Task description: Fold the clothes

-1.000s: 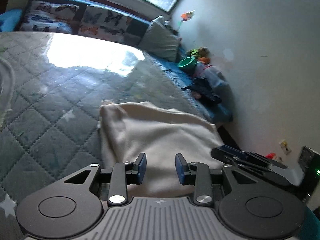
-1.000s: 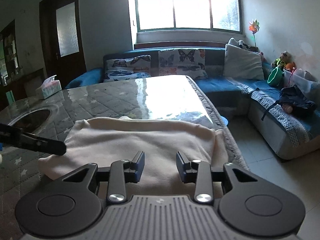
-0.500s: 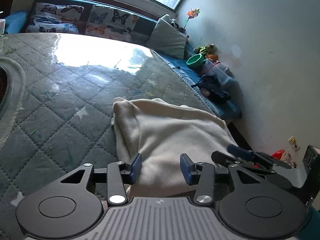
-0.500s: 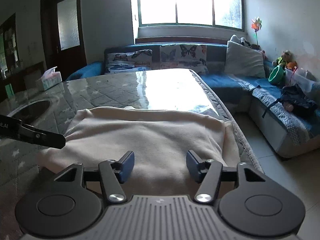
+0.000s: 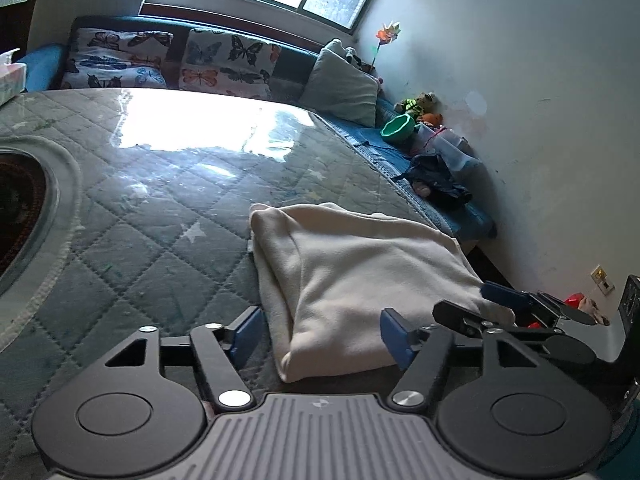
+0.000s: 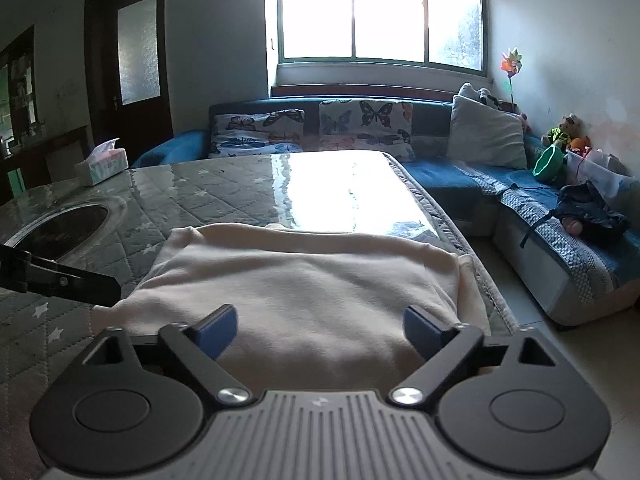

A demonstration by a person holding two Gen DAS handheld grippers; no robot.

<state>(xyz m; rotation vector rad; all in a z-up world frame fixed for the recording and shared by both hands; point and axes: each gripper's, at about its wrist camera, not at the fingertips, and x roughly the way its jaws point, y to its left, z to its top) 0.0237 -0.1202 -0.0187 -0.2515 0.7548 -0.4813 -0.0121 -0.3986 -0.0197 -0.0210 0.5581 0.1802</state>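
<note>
Cream garment (image 6: pixel 296 300) lies folded on quilted table (image 5: pixel 152 216), near its edge. Your left gripper (image 5: pixel 322 338) & right gripper (image 6: pixel 320 330): jaws opening, pads clear of cloth.

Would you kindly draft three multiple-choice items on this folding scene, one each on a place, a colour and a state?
1. Where does the tissue box stand?
A. on the far left part of the table
B. on the sofa
C. on the window sill

2. What colour is the folded garment?
A. navy
B. cream
C. green

3. How is the garment lying?
A. hanging off the sofa
B. held up in the air
C. folded flat on the quilted table cover

Answers: 1 A, it sits on the table's far left corner. 2 B, the cloth is pale cream. 3 C, it rests flat near the table's right edge.
</note>
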